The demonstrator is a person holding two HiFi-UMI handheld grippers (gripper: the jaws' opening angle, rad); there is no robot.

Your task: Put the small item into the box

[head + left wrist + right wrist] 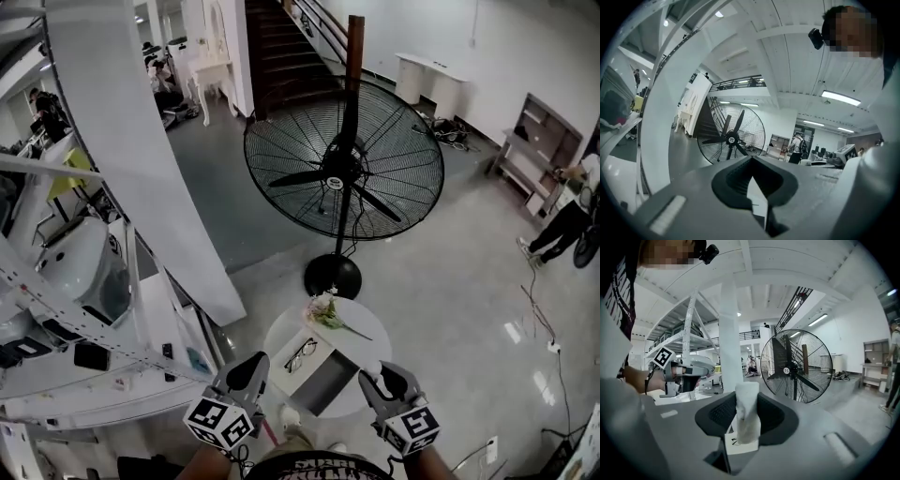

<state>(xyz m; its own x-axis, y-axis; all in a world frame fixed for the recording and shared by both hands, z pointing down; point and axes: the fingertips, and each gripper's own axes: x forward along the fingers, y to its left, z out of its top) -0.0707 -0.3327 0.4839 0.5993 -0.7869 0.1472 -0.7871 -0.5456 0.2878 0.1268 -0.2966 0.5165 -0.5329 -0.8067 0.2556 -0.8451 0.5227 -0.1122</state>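
My right gripper [748, 420] has its jaws clamped on the small white item [747, 411], held up near the open box [330, 382] on the counter [377, 321]. My left gripper [751, 187] looks closed and empty. I'd centre the item over the opening and lower it before releasing.

Below me stands a small round white desk [375, 330] on the pale, glossy floor [459, 309]. A dark grey box [328, 381] lies flat near its middle, set askew to me. A white panel [284, 373] touches the box's left side, and a pair of dark-rimmed spectacles [300, 353] rests on it. At the far edge lies a sprig of flowers [325, 311], its green stem pointing right. The right part of the desk top is bare.
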